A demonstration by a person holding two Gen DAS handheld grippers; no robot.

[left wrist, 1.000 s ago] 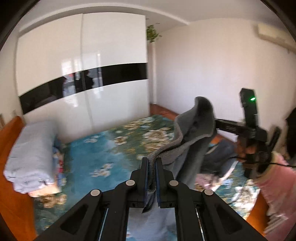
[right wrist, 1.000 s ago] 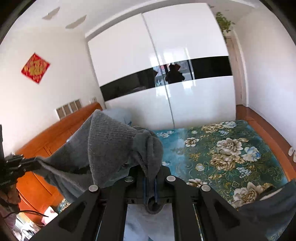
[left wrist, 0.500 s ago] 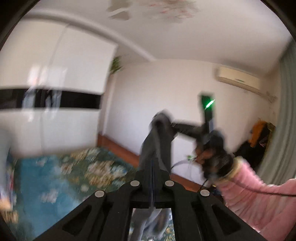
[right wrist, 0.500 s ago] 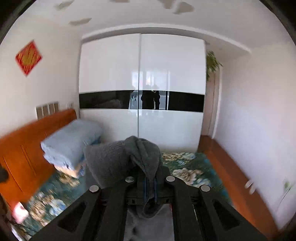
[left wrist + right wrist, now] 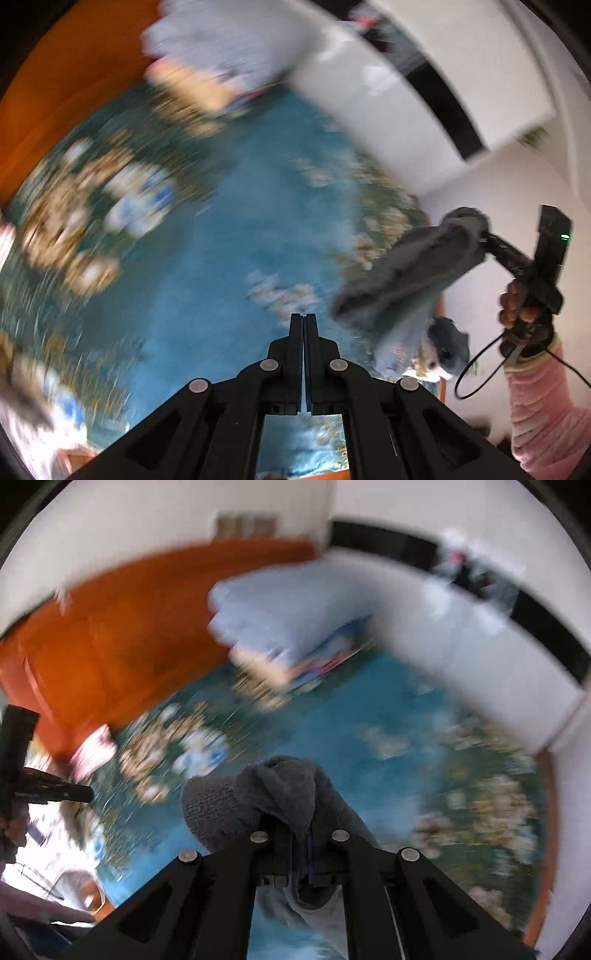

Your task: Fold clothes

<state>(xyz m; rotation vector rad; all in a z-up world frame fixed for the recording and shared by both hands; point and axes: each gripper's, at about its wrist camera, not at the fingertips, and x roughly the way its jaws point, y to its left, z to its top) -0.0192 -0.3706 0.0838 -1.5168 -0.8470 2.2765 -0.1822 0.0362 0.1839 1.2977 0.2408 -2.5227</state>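
A grey knitted garment (image 5: 273,801) is bunched over my right gripper (image 5: 301,834), which is shut on it. In the left wrist view the same garment (image 5: 413,273) hangs from the right gripper (image 5: 484,236) at the right, above the bed. My left gripper (image 5: 303,321) is shut with nothing between its fingers and points down at the blue floral bedspread (image 5: 221,258). Both views are motion-blurred.
A folded light-blue quilt (image 5: 288,616) lies by the orange wooden headboard (image 5: 110,635). A white wardrobe with a black band (image 5: 424,99) stands beyond the bed. More clothes (image 5: 447,343) lie at the bed's right edge. My pink-sleeved arm (image 5: 543,417) is at the right.
My left gripper has let go of the grey garment and swung down toward the bed. My right gripper still holds the garment and has tilted down too.
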